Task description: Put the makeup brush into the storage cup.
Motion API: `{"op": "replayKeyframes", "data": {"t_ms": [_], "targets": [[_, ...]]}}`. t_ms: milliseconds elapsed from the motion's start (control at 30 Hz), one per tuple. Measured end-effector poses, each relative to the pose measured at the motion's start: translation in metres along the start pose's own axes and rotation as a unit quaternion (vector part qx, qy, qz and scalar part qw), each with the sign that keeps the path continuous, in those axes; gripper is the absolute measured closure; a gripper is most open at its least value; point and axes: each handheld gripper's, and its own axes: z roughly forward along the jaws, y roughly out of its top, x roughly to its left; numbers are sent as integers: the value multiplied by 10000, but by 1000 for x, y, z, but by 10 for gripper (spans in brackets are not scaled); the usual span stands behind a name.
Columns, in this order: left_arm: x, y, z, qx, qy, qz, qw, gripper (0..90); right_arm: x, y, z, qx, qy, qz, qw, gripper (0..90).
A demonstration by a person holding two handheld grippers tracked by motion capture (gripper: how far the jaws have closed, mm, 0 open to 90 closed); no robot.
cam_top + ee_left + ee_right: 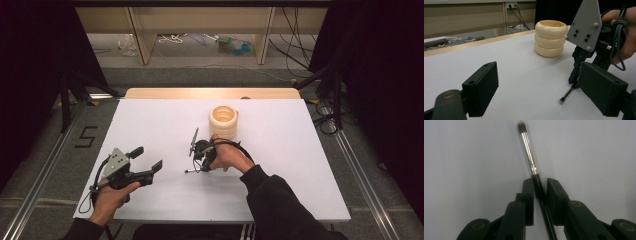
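Clenching a thin black brush (531, 160) between its jaws, the right gripper (200, 155) points down at the white desk (150, 120), the bristle tip seemingly touching it. A cream ringed holder (223, 121) stands just beside, at one o'clock. At nine o'clock, well apart, the left gripper (149, 158) hangs released, holding nothing.
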Motion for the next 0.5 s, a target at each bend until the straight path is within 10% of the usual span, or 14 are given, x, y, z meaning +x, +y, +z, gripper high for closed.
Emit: {"op": "replayKeyframes", "data": {"t_ms": [500], "targets": [[0,0,0,-3,5,-1,10000,166,5,2,-1,195,24,153,9997,818]]}}
